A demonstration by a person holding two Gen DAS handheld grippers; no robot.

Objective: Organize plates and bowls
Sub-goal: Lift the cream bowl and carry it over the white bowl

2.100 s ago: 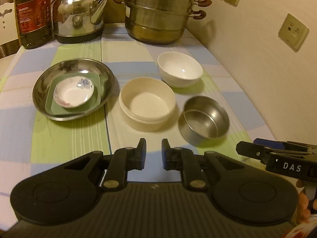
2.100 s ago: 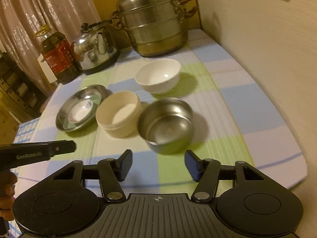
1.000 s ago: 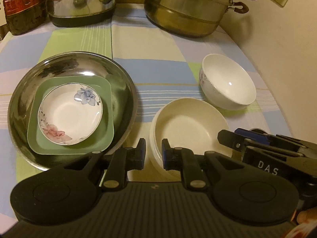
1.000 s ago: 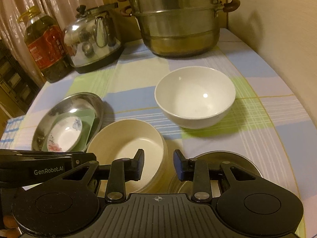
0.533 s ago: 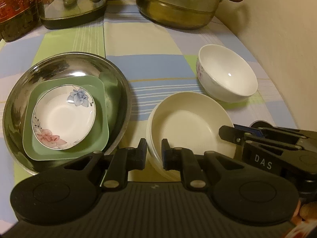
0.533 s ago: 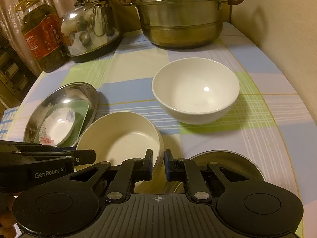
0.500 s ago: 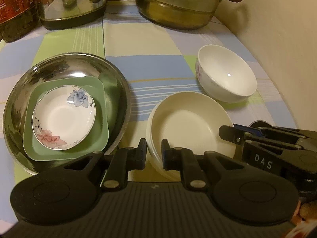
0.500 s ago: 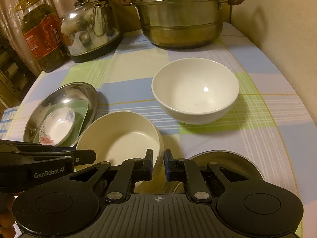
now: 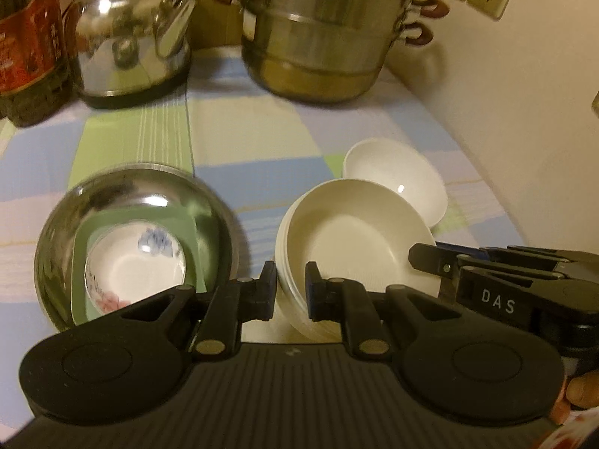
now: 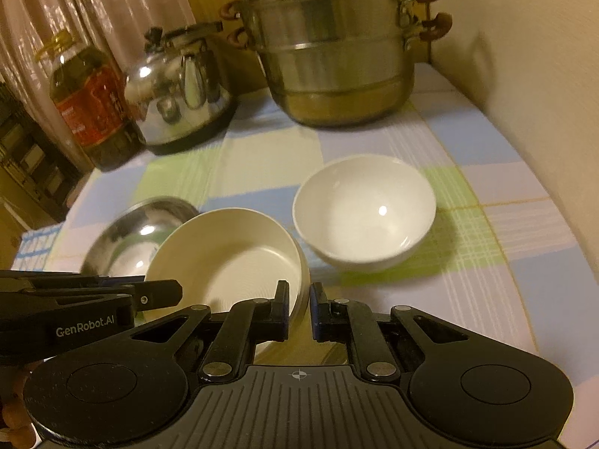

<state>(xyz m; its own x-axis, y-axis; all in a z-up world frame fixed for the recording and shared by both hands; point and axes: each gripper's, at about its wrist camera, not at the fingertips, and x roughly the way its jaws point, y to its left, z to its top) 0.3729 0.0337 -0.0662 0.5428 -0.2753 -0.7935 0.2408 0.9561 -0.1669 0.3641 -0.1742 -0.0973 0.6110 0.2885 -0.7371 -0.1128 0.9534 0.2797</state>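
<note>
A cream bowl (image 9: pixel 352 239) is gripped on both sides and tilted off the cloth. My left gripper (image 9: pixel 291 287) is shut on its left rim. My right gripper (image 10: pixel 299 308) is shut on its right rim (image 10: pixel 301 280); the bowl shows in the right wrist view (image 10: pixel 228 258). A white bowl (image 9: pixel 397 179) stands behind it, also in the right wrist view (image 10: pixel 365 209). To the left a steel plate (image 9: pixel 131 187) holds a green square dish (image 9: pixel 194 224) with a small flowered saucer (image 9: pixel 134 262) in it. The small steel bowl is hidden.
A steel steamer pot (image 9: pixel 322 33), a kettle (image 9: pixel 131 45) and an oil bottle (image 9: pixel 26 45) stand at the back of the checked cloth (image 9: pixel 243 138). A wall (image 9: pixel 505 93) with sockets runs along the right.
Both grippers have closed on the cream bowl's rims and lifted it, tilting it; the steel bowl under the right gripper has dropped out of view.
</note>
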